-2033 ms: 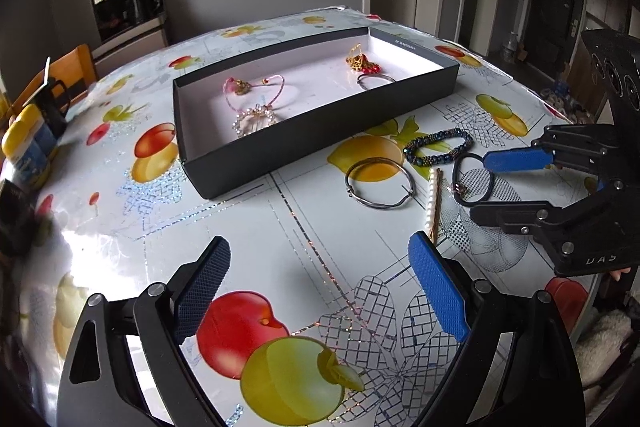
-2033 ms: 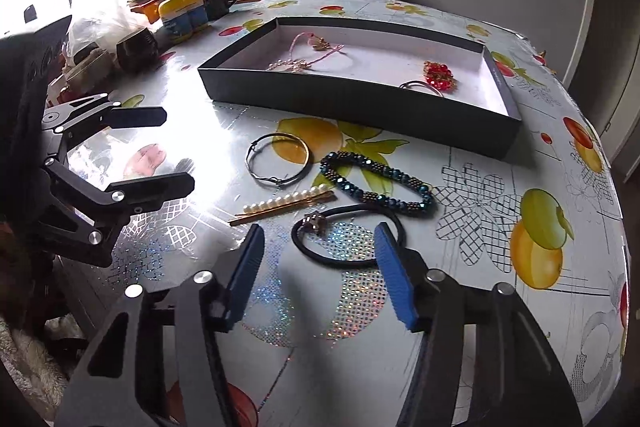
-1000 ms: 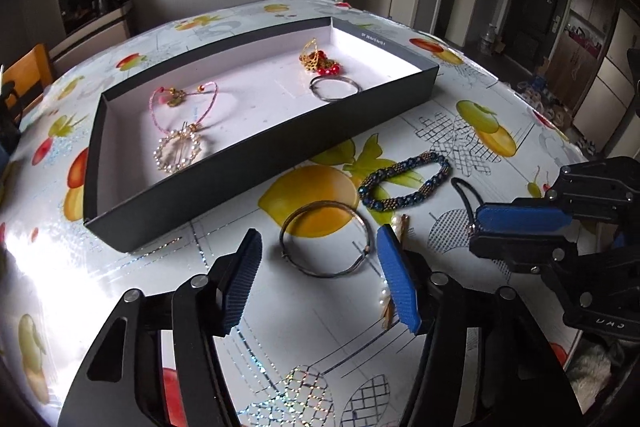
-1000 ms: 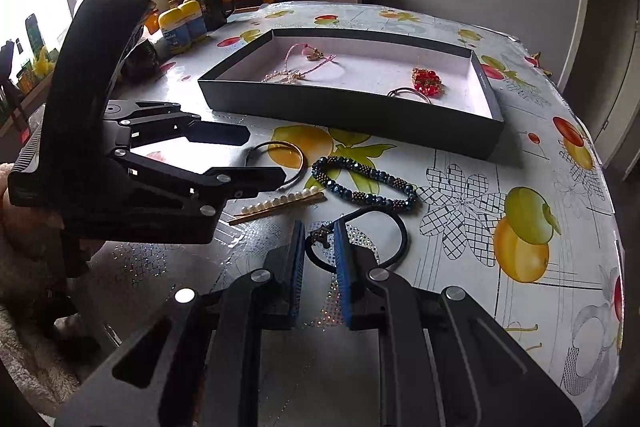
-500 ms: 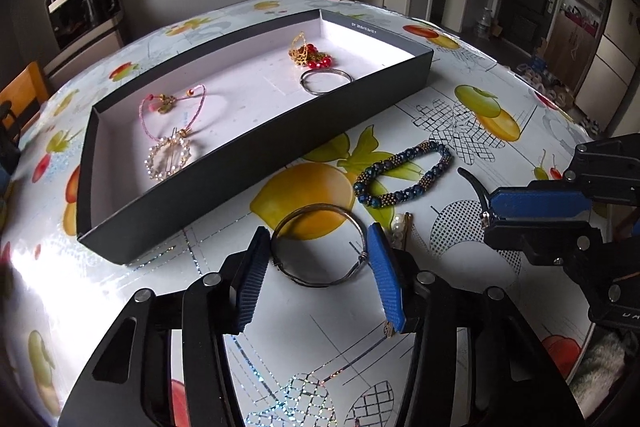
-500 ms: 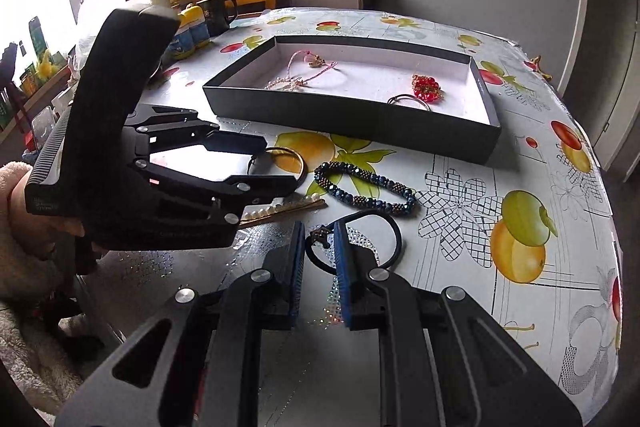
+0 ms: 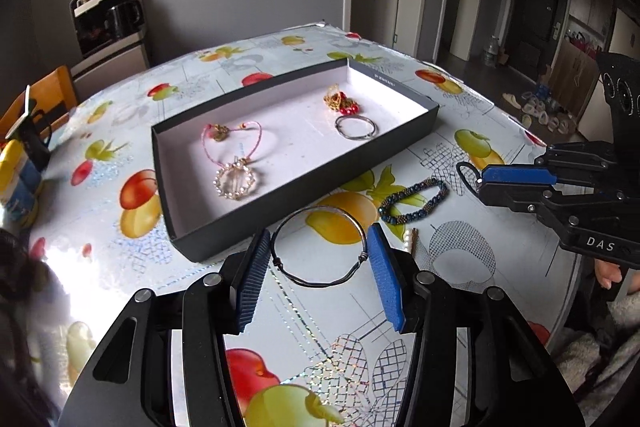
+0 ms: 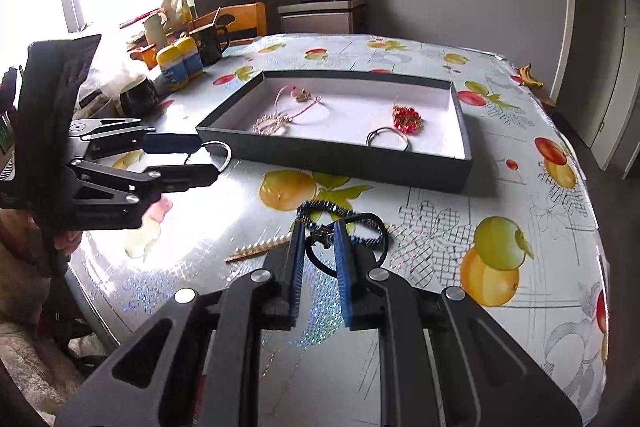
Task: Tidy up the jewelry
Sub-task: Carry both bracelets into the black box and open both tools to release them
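- Left gripper (image 7: 318, 259) fingers clamp a thin wire bangle (image 7: 318, 247), held flat across them above the worktop (image 7: 460, 291).
- Black tray (image 7: 304, 183), long axis left-right, holds four pieces.
- Right gripper (image 8: 318, 251) fingers pinch a black cord bracelet (image 8: 376, 227) at its charm.

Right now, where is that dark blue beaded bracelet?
In the left wrist view the blue beaded bracelet lies on the table, right of centre, just outside the black tray, beside the pearl stick.
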Tool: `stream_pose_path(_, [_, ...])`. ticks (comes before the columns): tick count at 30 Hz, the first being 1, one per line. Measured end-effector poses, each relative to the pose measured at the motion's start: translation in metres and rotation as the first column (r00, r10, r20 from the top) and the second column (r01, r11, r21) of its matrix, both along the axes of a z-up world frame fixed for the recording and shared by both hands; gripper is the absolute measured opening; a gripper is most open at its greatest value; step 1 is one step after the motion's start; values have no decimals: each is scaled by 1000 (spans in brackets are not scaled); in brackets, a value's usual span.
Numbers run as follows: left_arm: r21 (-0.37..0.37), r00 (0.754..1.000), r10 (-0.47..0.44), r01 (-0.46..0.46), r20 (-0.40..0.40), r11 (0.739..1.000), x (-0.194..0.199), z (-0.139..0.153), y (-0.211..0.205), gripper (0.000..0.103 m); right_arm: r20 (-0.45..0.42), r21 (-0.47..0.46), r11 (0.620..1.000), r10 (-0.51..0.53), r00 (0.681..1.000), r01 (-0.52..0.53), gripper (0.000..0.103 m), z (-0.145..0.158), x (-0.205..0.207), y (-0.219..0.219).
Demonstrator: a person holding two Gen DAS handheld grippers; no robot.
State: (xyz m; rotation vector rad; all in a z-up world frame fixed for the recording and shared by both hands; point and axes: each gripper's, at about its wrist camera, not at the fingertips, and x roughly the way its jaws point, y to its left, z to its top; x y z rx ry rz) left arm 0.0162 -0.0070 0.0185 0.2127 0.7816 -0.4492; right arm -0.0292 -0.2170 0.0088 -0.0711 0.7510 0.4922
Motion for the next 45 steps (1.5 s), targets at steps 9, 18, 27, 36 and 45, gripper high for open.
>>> stream_pose_path(9, [11,999,40,-41,26,999,22,20,15,52,66,38,999,-29,997,27,15,36,23,-6])
stream_pose_path(18, [36,995,87,-89,42,995,61,36,28,52,98,107,993,-63,993,52,15,61,72,0])
stream_pose_path(27, [14,981,187,-187,-58,982,150,35,47,52,44,109,993,-52,998,47,15,32,128,39])
stream_pose_path(36, [76,953,233,-222,-195,972,201,-7,33,52,-48,95,995,-3,999,7,15,-16,151,77])
stream_pose_path(45, [212,931,274,-225,-240,951,218,-39,24,51,-81,64,998,27,996,-22,15,-31,154,90])
